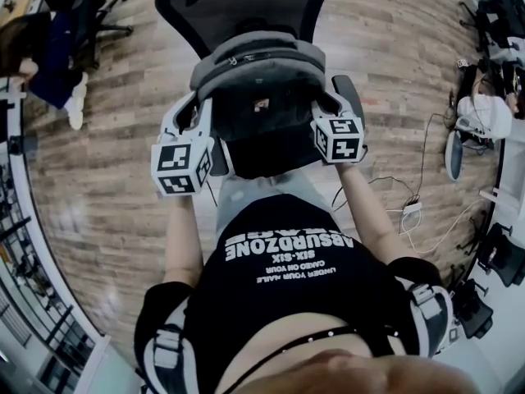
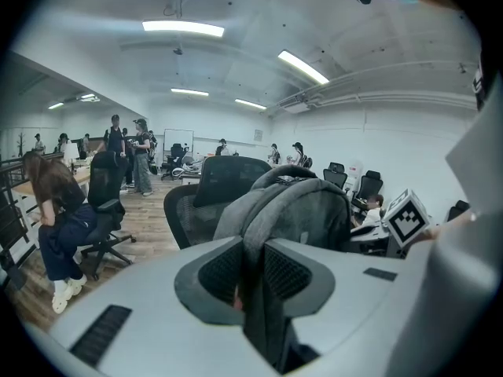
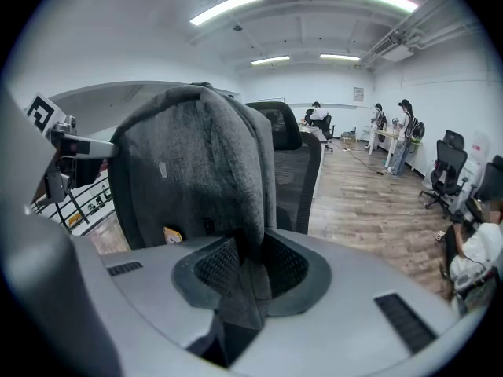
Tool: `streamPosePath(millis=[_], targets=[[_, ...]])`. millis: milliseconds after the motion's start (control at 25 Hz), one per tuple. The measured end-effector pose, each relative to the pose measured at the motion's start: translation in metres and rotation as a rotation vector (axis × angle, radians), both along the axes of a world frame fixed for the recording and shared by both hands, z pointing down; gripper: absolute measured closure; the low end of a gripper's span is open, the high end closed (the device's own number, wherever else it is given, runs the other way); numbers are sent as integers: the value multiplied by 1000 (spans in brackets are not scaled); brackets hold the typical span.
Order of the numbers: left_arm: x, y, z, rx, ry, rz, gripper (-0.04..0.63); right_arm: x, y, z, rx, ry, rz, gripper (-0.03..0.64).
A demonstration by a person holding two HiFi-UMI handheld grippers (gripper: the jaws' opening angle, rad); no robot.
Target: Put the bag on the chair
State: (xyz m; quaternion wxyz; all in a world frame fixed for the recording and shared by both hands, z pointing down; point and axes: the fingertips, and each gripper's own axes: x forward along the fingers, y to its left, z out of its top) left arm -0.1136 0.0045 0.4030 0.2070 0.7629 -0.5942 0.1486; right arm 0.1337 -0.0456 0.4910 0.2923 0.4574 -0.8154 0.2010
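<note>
A grey backpack (image 1: 258, 64) hangs between my two grippers, over the seat of a black mesh office chair (image 1: 246, 2); whether it touches the seat is hidden. My left gripper (image 1: 199, 113) holds the bag's left side. In the left gripper view the left gripper (image 2: 251, 285) is shut on a grey strap, with the backpack (image 2: 302, 210) just ahead and the chair (image 2: 224, 181) behind it. My right gripper (image 1: 324, 107) holds the right side. In the right gripper view the right gripper (image 3: 245, 277) pinches grey fabric of the backpack (image 3: 196, 155) in front of the chair back (image 3: 302, 171).
A person sits on another chair (image 1: 49, 52) at the far left. Cables and a power strip (image 1: 410, 208) lie on the wooden floor to the right, beside a desk edge (image 1: 509, 171) and more black chairs (image 1: 500, 257). Several people stand at the room's far end (image 2: 130, 151).
</note>
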Motion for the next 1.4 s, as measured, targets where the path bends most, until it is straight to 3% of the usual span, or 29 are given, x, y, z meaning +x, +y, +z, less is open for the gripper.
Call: streamPosePath(millis=[800, 1400], targets=[[-8, -34, 25, -21, -10, 26, 517, -8, -29, 25, -17, 27, 16, 535], [-13, -42, 67, -81, -39, 38, 517, -11, -39, 60, -71, 63, 21, 534]])
